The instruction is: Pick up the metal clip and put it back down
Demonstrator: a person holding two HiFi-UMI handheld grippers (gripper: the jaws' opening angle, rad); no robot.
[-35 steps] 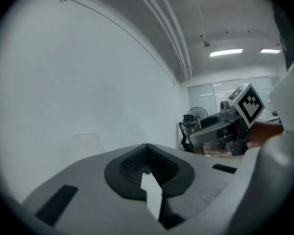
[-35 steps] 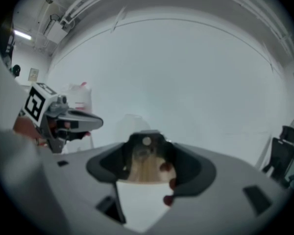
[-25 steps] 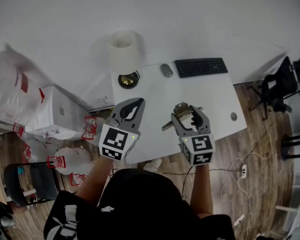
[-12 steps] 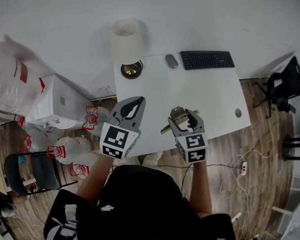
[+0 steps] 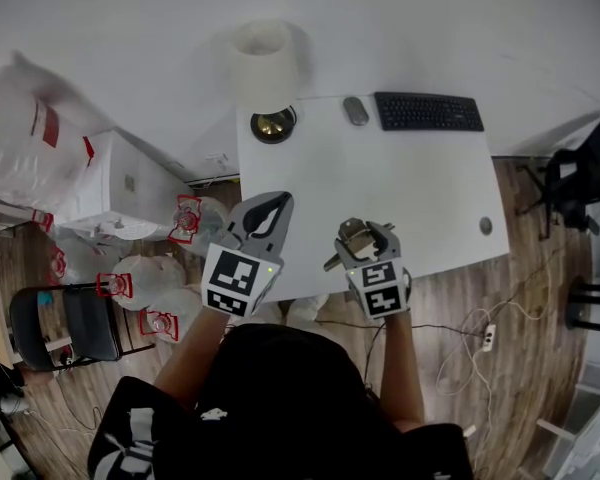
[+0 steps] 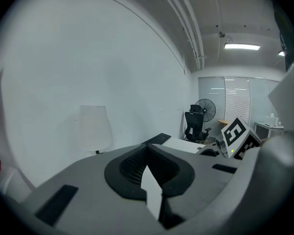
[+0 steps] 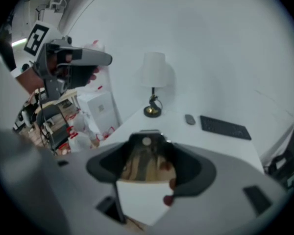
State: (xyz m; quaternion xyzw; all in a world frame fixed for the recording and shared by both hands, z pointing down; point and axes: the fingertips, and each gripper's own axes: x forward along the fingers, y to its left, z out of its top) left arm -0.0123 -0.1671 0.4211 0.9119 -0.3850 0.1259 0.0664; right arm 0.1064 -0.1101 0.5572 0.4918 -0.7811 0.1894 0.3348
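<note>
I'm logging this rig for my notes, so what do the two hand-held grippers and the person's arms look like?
The left hand-held gripper and the right hand-held gripper are both grey, with curved jaws lined in black. Each carries a cube with black-and-white square markers and a small green light beside it. The person wears a black top that leaves the forearms bare.

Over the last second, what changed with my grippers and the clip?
The right gripper, shut on the metal clip, drew back toward the table's near edge. Nothing taken or let go. The left gripper stays shut and empty; lamp, mouse and keyboard are unmoved.
</note>
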